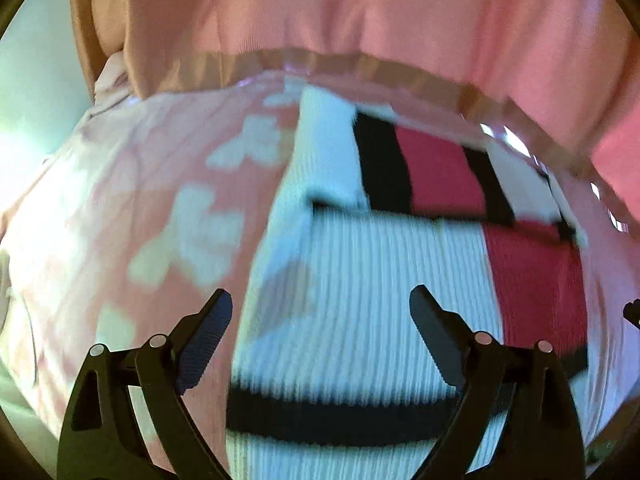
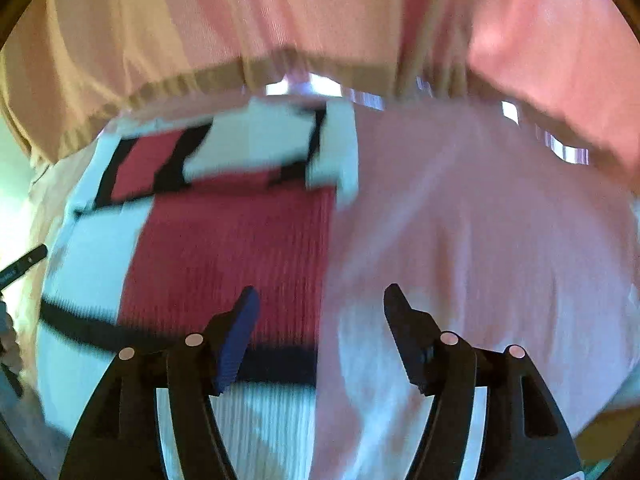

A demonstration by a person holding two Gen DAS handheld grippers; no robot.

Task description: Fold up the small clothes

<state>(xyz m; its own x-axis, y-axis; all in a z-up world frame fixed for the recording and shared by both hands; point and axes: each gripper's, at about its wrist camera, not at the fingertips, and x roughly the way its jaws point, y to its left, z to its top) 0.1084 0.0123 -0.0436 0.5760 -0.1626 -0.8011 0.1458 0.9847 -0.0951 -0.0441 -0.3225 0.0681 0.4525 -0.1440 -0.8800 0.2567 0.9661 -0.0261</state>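
On the left side lies a soft pink cloth with pale white flower shapes (image 1: 132, 216), spread flat like a cover. On top of it, more to the right, sits the small ribbed knit garment in white with black stripes and red blocks (image 1: 360, 280), and it looks partly folded already, since one layer with narrow stripes lies over the far end. The left gripper (image 1: 320, 312) hangs above the white part of this knit. Its jaws stand wide apart and hold nothing; the cloth is below them, not between the pads. In the right wrist view, the same knit garment (image 2: 224, 240) fills the left half, and the plain part of the pink cloth (image 2: 480, 240) fills the right half. The right gripper (image 2: 320, 312) hovers right over the straight side edge of the knit, where red meets pink. Its jaws are open too, a bit less wide, and they grip nothing. Behind everything is a person's pink ribbed top (image 2: 320, 12), close to the far edge of the cover. The knit seems to run long from near the grippers to the person, though blur makes that hard to tell. I think the next fold needs a near edge or corner, and both grippers are above the knit, the left over its middle and the right over its right side.
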